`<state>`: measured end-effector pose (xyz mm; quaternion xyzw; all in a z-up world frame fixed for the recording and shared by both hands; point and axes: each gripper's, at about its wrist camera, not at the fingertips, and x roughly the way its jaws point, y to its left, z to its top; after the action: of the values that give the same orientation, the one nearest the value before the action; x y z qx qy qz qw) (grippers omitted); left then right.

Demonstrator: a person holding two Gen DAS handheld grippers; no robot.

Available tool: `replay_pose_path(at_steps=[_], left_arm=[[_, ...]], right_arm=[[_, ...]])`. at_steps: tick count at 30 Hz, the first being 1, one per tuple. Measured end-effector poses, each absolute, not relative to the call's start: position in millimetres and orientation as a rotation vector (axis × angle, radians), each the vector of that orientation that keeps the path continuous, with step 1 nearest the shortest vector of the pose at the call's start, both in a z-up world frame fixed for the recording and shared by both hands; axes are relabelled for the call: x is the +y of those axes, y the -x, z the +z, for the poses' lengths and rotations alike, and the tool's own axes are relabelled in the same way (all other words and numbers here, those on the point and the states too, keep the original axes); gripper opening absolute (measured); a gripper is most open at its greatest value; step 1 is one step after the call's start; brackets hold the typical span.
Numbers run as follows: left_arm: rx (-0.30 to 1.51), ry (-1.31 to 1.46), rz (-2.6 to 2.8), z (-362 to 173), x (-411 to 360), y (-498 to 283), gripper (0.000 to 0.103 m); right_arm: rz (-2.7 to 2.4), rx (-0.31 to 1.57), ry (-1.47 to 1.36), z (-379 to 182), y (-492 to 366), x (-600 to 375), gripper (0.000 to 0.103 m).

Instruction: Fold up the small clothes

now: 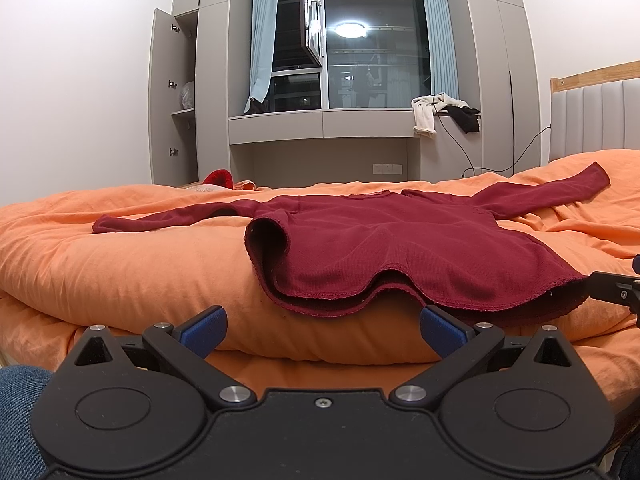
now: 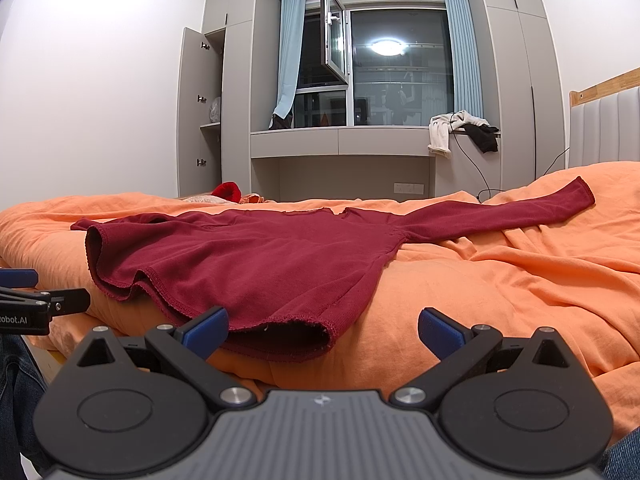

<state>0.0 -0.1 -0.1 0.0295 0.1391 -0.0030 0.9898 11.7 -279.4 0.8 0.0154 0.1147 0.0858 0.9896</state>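
Note:
A small dark red long-sleeved top (image 1: 360,236) lies spread flat on the orange duvet (image 1: 120,272), both sleeves stretched out sideways, hem towards me. It also shows in the right wrist view (image 2: 260,256). My left gripper (image 1: 322,330) is open and empty, just short of the hem's left part. My right gripper (image 2: 322,330) is open and empty, its left finger (image 2: 206,330) against the hem's right corner. Each gripper shows at the edge of the other's view, the right gripper (image 1: 616,292) and the left gripper (image 2: 36,300).
The bed's padded headboard (image 1: 596,116) stands on the right. Behind the bed are a window bench (image 1: 320,122) with white and black clothes (image 1: 444,114) and an open grey wardrobe door (image 1: 166,96). A red item (image 1: 218,178) lies at the bed's far side.

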Motion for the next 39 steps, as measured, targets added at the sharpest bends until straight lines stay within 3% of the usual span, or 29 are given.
replay_pose_path(at_steps=[21,39], left_arm=[[0.283,-0.063,-0.007,0.6,1.1,0.0,0.102],[0.458,-0.052,-0.16,20.5,-8.0,-47.8,0.102]], right_arm=[[0.174,0.236,-0.032,0.8,-11.2,-279.5,0.103],[0.17,0.472,0.007,27.7,-58.7,-290.6,0.103]])
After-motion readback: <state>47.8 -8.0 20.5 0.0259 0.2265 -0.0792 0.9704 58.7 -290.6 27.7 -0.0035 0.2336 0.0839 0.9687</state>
